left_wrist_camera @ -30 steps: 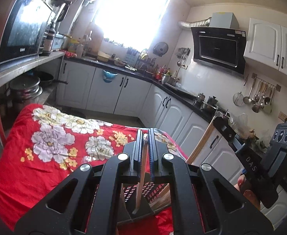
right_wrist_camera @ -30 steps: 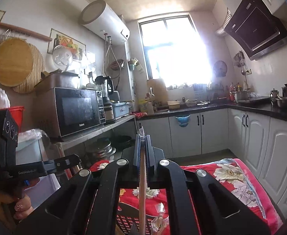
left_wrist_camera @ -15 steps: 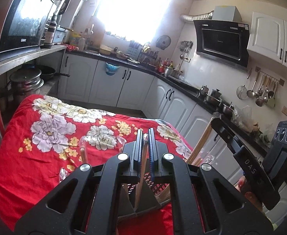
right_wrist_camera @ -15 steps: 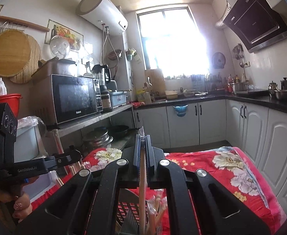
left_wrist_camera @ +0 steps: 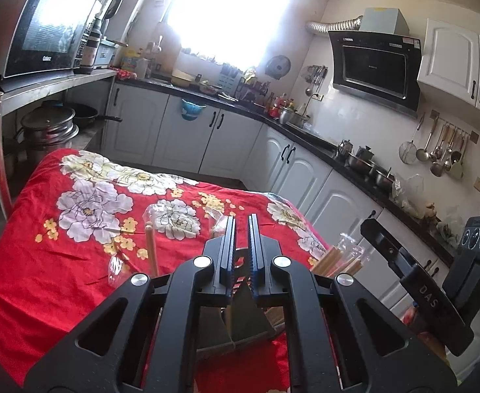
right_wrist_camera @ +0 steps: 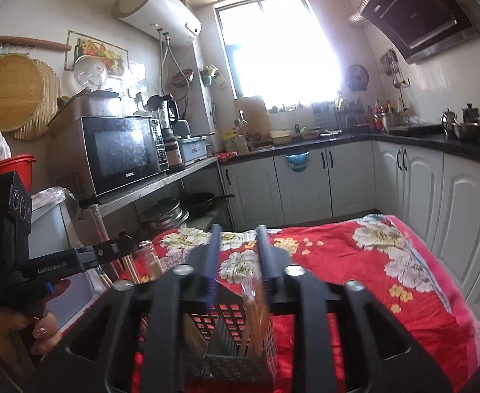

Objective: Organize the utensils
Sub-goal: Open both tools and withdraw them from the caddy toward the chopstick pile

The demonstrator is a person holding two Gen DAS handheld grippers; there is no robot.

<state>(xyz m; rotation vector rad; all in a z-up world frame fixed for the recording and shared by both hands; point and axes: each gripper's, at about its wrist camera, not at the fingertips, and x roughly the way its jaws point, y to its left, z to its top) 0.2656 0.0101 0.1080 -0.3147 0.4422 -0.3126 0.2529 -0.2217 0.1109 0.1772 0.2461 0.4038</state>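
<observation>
A dark perforated metal utensil holder (left_wrist_camera: 240,324) (right_wrist_camera: 236,344) stands on the red flowered tablecloth (left_wrist_camera: 60,262), right under both grippers. My left gripper (left_wrist_camera: 241,217) hangs above it, with its jaws almost together and nothing visible in the slit. My right gripper (right_wrist_camera: 238,229) is over the holder too. Its jaws are opening, and a blurred wooden chopstick (right_wrist_camera: 254,298) stands loose between them, its lower end in the holder. More wooden chopsticks (left_wrist_camera: 333,258) in clear wrapping stick up beside the holder.
A single chopstick (left_wrist_camera: 151,249) stands upright left of the holder, next to a clear wrapper (left_wrist_camera: 115,268). A person's hand (right_wrist_camera: 40,327) holds the left gripper's handle. White cabinets (right_wrist_camera: 403,196) and a shelf with a microwave (right_wrist_camera: 122,154) surround the table.
The chopstick no longer shows between the left jaws. The right jaws have spread and let go of their chopstick, which has dropped lower. Both grippers have sunk toward the holder.
</observation>
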